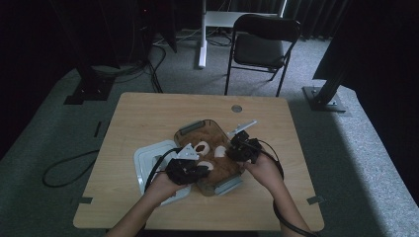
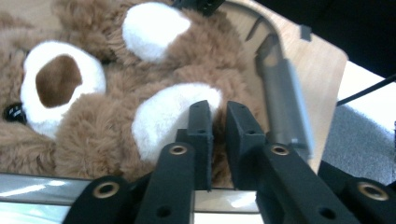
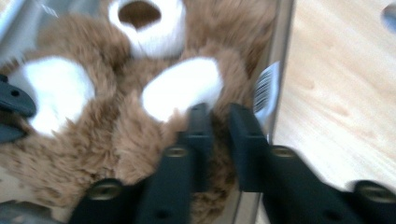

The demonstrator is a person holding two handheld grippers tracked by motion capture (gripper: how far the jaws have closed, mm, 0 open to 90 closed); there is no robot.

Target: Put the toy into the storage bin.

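A brown teddy bear (image 1: 213,159) lies in a clear plastic box (image 1: 191,128) in the middle of the wooden table (image 1: 148,113), and both grippers are down at it, one from each side. In the left gripper view the left gripper (image 2: 219,109) has its tips right at a white-soled paw (image 2: 163,114) near the box's grey-handled end wall (image 2: 282,100); the jaws stand only a narrow gap apart, with brown fur behind that gap, and I cannot tell whether the pads press on any of it. In the right gripper view the right gripper (image 3: 219,114) sits at another white paw (image 3: 182,86), just beside the box's clear side wall (image 3: 280,60), where a white barcode tag (image 3: 267,91) hangs; its jaws are likewise a small gap apart, with fur at the tips, and it is unclear whether they pinch it. The bear's white muzzle (image 2: 58,86) with its brown patch shows between the paws. A white lid (image 1: 148,158) lies flat on the table, touching the box on the left gripper's side and partly under the left hand (image 1: 160,185).
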